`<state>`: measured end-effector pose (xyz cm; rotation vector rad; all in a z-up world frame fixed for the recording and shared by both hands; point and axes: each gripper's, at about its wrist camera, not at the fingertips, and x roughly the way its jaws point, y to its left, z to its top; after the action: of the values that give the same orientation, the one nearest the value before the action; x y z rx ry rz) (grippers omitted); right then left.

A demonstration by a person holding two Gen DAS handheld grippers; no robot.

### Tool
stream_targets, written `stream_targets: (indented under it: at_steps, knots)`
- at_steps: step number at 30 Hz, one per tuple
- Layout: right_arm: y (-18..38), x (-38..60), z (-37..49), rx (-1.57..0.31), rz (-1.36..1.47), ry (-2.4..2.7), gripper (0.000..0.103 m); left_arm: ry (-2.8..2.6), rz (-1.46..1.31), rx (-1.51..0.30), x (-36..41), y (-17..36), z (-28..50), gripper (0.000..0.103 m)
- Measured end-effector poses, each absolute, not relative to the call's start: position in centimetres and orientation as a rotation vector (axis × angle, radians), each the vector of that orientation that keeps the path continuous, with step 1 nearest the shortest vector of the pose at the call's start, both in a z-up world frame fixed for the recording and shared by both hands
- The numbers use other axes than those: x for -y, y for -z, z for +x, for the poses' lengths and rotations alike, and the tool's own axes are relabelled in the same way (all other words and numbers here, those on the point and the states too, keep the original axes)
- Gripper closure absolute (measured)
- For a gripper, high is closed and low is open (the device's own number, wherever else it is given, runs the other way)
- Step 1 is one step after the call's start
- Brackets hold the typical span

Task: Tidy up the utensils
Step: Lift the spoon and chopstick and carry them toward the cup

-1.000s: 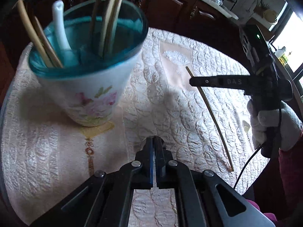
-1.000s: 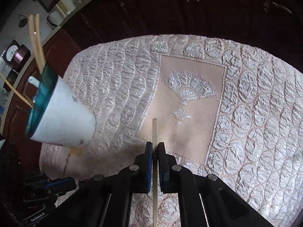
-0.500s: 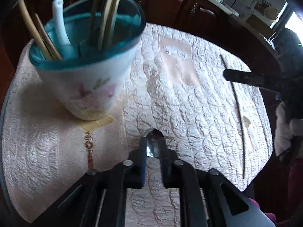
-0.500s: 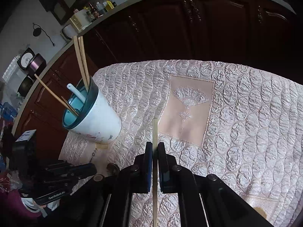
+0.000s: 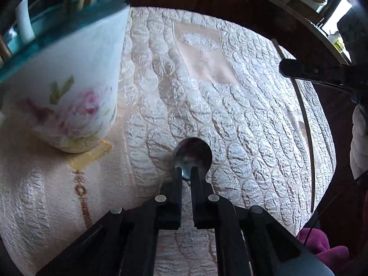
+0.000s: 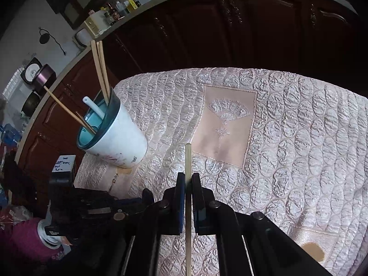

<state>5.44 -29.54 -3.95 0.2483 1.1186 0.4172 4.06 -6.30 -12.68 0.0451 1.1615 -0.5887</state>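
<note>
A white floral cup (image 5: pixel 80 80) with a teal rim stands on the quilted tablecloth (image 5: pixel 230 115); it holds several chopsticks (image 6: pixel 100 69) and a white ceramic spoon (image 6: pixel 93 107). Low over the cloth in front of the cup (image 6: pixel 119 135), my left gripper (image 5: pixel 186 172) is closing its jaws on the neck of a metal spoon (image 5: pixel 193 154), whose bowl sticks out past the fingertips. My right gripper (image 6: pixel 188 178) is shut on a single wooden chopstick (image 6: pixel 188 158) held above the cloth. The left wrist view shows that chopstick (image 5: pixel 306 126) hanging from the right gripper (image 5: pixel 296 69).
Dark wooden cabinets (image 6: pixel 230 34) run behind the table. The person's gloved hand (image 5: pixel 358 142) and a red sleeve (image 6: pixel 25 248) sit at the table's near edges. The cloth's fan-embroidered panel (image 6: pixel 225 124) lies bare between the grippers.
My left gripper sank toward the cloth, opened, and closed around the metal spoon's neck. The right gripper lifted the chopstick off the cloth and drew back, then held still.
</note>
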Motion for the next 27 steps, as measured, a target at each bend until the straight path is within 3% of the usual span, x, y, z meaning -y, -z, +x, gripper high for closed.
stream_targets:
  at_steps: [2, 4, 5, 12, 14, 15, 19, 27]
  knots:
    - [4.0, 29.6, 5.5, -1.119, 0.251, -0.418, 0.096, 0.592, 0.033, -1.142, 5.8, 11.9, 4.3, 0.094]
    - [4.2, 29.7, 5.6, -1.121, 0.255, -0.418, 0.096, 0.586, 0.024, -1.141, 5.4, 11.5, 4.8, 0.07]
    - [4.2, 29.8, 5.6, -1.121, 0.258, -0.417, 0.096, 0.582, 0.024, -1.137, 5.2, 11.6, 5.1, 0.065]
    - [4.7, 29.9, 5.7, -1.134, 0.268, -0.416, 0.096, 0.652, 0.072, -1.14, 7.3, 13.2, 6.7, 0.064]
    - [4.9, 30.1, 5.7, -1.138, 0.272, -0.412, 0.096, 0.68, 0.089, -1.149, 8.2, 13.6, 6.7, 0.075]
    - [5.0, 30.2, 5.8, -1.14, 0.274, -0.411, 0.096, 0.688, 0.116, -1.154, 8.8, 13.9, 6.6, 0.086]
    - [5.1, 30.2, 5.9, -1.142, 0.273, -0.412, 0.096, 0.683, 0.164, -1.125, 10.1, 13.8, 5.9, 0.097]
    - [2.2, 29.3, 5.5, -1.078, 0.247, -0.454, 0.096, 0.595, 0.058, -1.036, 7.4, 9.1, 3.7, 0.101]
